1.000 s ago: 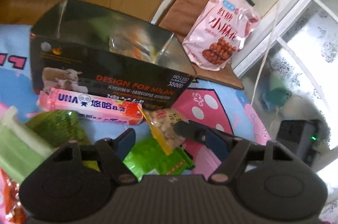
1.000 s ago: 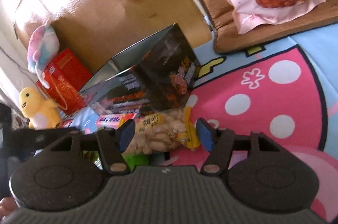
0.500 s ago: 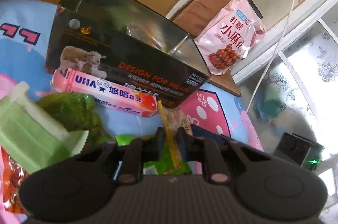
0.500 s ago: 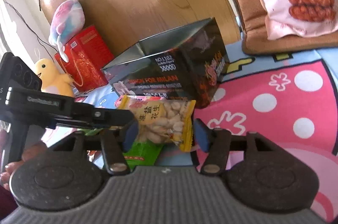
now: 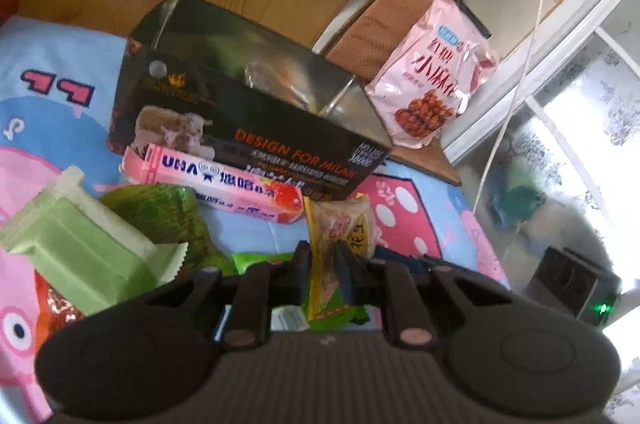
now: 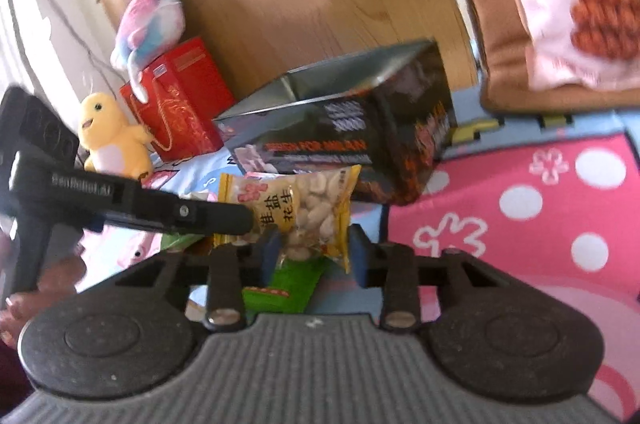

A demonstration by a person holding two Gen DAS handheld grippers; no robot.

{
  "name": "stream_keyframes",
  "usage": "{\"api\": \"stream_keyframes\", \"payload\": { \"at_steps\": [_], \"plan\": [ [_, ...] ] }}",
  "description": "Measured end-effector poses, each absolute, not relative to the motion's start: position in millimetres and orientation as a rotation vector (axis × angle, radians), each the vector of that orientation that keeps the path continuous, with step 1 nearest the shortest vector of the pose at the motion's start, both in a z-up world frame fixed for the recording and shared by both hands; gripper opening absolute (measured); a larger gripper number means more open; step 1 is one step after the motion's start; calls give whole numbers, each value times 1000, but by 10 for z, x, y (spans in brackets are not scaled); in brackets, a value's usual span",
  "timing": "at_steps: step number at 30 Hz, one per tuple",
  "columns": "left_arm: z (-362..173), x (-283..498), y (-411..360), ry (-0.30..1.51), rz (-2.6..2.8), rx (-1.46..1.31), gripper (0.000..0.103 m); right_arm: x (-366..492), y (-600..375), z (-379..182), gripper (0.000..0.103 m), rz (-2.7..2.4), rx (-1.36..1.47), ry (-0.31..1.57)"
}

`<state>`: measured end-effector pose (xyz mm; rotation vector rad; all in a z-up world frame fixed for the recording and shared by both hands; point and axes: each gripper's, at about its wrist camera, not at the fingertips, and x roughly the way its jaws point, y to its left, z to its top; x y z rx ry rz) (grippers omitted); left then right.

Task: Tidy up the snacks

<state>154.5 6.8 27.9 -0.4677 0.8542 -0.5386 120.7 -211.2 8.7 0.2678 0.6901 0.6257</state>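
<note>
Pinching the yellow edge of a peanut packet [image 5: 347, 224], the left gripper [image 5: 323, 266] is clamped tight on it and holds it up off the cartoon play mat [image 5: 48, 111]. In the right wrist view the same peanut packet [image 6: 308, 207] hangs between the fingers of the right gripper [image 6: 314, 256], whose jaws are closing around its lower end — the pads are not yet pressing on it. The left gripper's black finger [image 6: 200, 216] reaches in from the left to the packet's side. Just behind stands an open black box [image 5: 240, 127] with a pink candy box [image 5: 224, 183] lying against its front wall. Green wrapped snacks [image 5: 80, 244] lie on the mat nearer the left gripper. A big pink snack bag [image 5: 432, 75] rests on a brown cushion [image 5: 368, 27] beyond the box — well apart from both grippers.
</note>
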Motion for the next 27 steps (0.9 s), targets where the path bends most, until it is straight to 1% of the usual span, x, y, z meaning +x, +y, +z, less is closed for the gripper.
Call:
{"api": "stream_keyframes", "payload": {
  "at_steps": [1,5,8,10,11,12,13,14,16,19,22,24,25,27],
  "plan": [
    [345,1528,96,837,-542,-464,14,1185,-2097,103,35,622,263,677],
    [691,1564,200,747,-541,-443,15,1108,-2047,339,34,615,253,590],
    [941,1710,253,680,-509,-418,18,1235,-1984,561,34,611,237,520],
    [1037,1865,273,645,-461,-385,29,1433,-1884,667,34,598,225,492],
    [1054,1964,273,632,-418,-352,32,1522,-1819,693,38,595,226,486],
    [1048,2044,269,633,-363,-321,34,1644,-1728,701,39,587,228,478],
    [1034,2109,281,647,-303,-303,34,1724,-1661,680,43,574,219,469],
    [1024,2123,320,652,-295,-317,34,1798,-1601,646,44,552,196,465],
    [975,2024,482,633,-340,-371,37,1845,-1575,587,45,487,180,465],
    [840,1796,708,617,-292,-384,42,1646,-1725,514,44,549,259,456],
    [574,1574,989,659,-202,-456,43,1432,-1768,406,45,605,278,490],
    [410,1391,1163,677,-132,-503,44,1334,-1727,284,46,651,291,527],
    [321,1272,1274,683,-88,-525,45,1311,-1686,214,49,665,288,547],
    [203,1059,1370,688,-22,-531,46,1296,-1526,119,51,680,231,613]
  ]
}}
